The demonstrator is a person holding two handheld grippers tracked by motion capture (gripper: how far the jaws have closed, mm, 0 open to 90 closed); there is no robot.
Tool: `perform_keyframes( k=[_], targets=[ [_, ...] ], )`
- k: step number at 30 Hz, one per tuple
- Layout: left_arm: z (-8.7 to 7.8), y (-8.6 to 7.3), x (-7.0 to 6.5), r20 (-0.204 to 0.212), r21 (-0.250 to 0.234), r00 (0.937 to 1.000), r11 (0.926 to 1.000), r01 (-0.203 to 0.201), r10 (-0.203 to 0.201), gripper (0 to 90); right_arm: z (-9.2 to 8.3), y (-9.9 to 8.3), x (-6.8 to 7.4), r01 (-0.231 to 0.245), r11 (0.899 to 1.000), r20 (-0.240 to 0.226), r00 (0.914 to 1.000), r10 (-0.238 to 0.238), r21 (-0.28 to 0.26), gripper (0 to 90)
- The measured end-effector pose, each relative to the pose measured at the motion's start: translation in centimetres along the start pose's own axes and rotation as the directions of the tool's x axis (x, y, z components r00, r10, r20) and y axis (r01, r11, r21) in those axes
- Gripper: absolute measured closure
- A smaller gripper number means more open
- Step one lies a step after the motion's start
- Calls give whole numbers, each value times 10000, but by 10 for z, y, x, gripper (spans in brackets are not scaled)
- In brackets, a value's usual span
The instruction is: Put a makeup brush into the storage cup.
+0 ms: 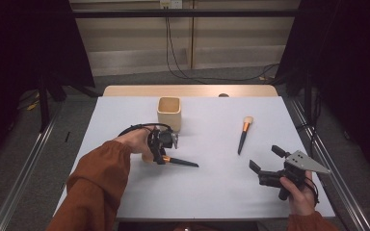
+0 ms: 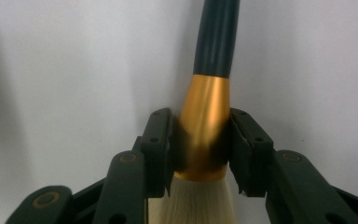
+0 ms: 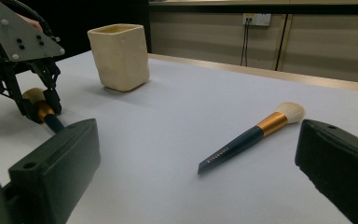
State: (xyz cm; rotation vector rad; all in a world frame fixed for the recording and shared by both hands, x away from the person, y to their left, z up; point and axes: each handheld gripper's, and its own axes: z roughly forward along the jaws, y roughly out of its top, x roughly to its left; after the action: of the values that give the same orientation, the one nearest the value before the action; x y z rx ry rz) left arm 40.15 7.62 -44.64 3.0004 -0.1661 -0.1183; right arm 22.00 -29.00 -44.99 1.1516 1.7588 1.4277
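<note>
**Left gripper clamped on a brush; right gripper wide and empty**

We see the left gripper (image 1: 162,156) low over the white counter (image 1: 212,187), left of the middle and nearer the near edge than the far one. Its jaws are closed on the gold ferrule of a makeup brush (image 1: 179,161), and the left gripper view shows both pads pressing the ferrule from either side, the pale bristles at the bottom of that picture and the dark handle running away from the camera. In the high view the handle points toward the right edge of the counter, its tip low at the surface; whether the brush lies flat or is slightly lifted we cannot tell.

The right gripper (image 1: 265,161) sits near the near right corner, held in the person's right hand (image 1: 299,192). Its jaws stand wide apart with nothing between them.

A second makeup brush (image 1: 244,134) lies flat on the counter right of centre, bristles toward the far edge, well apart from both grippers. A cream square cup (image 1: 169,113) stands upright toward the far edge, just beyond the left gripper.
</note>
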Motion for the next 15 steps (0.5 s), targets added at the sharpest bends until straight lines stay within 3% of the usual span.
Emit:
perform_keyframes(
  k=[8,11,12,14,15],
  targets=[
    [-1,0,3,122,-9,9964,9964,843,-843,626,0,0,0,-20,10000,14,10000,20,-5,0],
    [-2,-1,5,252,-125,9923,9925,1213,-1210,628,0,0,0,-24,10000,6,10000,24,6,0],
    [-2,-2,6,453,-162,9886,9894,1442,-1434,628,0,0,0,-18,10000,1,10000,18,6,0],
    [-3,-3,6,463,-264,9841,9846,1729,-1715,628,0,0,0,-35,10000,10,10000,35,8,0],
    [-4,-4,8,489,-235,9842,9850,1712,-1699,628,0,0,0,-35,10000,10,10000,35,8,0]
  ],
)
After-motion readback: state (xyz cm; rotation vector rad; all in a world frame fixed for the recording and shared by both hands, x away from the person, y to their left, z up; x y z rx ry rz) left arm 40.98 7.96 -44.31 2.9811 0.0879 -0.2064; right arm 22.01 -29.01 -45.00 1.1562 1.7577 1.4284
